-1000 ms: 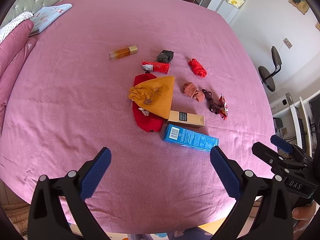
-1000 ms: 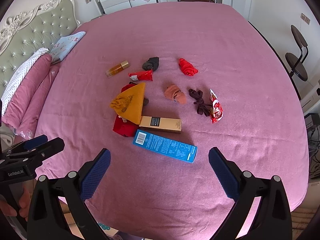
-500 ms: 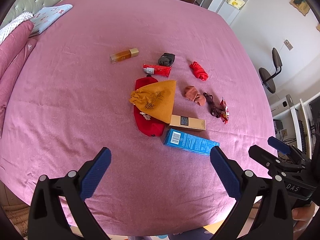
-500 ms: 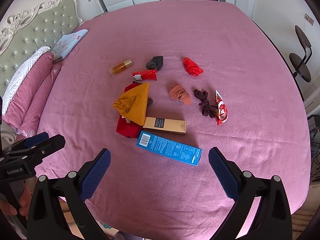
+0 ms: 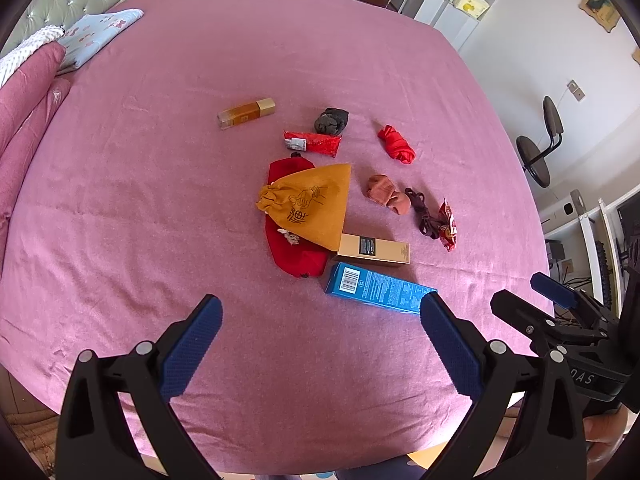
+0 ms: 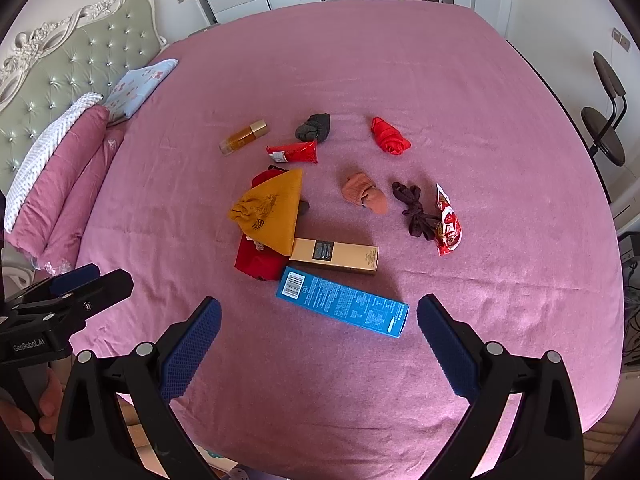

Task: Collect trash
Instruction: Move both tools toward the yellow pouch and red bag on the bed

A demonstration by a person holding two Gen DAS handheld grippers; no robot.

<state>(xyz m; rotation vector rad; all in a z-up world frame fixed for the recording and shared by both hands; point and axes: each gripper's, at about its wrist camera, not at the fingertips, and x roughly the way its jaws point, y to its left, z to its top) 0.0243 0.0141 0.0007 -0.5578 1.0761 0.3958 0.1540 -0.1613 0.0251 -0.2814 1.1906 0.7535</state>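
Both grippers hover above the near edge of the bed [image 6: 480, 92], over its pink sheet, nothing between the fingers of either

Left gripper [image 5: 320, 344]: jaws spread wide, blue pads bare, holding nothing. The right-hand pad's tip overlaps the end of the blue box in its own view; contact cannot be told

Right gripper [image 6: 319, 342]: jaws spread wide, empty. Blue box lies just ahead of the gap between its pads, not touching either pad in this view

Items clustered mid-bed, all lying on the sheet:
- blue box [image 6: 342, 306], long, barcode end toward the left, nearest to both grippers
- tan box [image 6: 334, 255], just behind the blue box, roughly parallel to it
- yellow drawstring pouch [image 6: 270, 212], lying on top of a red pouch [image 6: 256, 262]; a corner of the yellow one reaches the tan box
- red snack wrapper [image 6: 448, 224] at the right of the cluster, touching a dark purple cord [image 6: 414, 210]
- peach sock [image 6: 364, 194], rolled, just left of the cord
- red cloth bundle [image 6: 390, 136], farther back, apart from the rest
- dark grey sock [image 6: 314, 127], balled, just behind a red sachet [image 6: 294, 151]
- amber bottle [image 6: 244, 138] with gold cap, on its side, left of the sachet

Pillows [image 6: 60, 184] and a tufted headboard [image 6: 72, 64] stand at the left. A person's hand [image 6: 28, 408] grips the left tool's handle, seen at the lower left of the right wrist view
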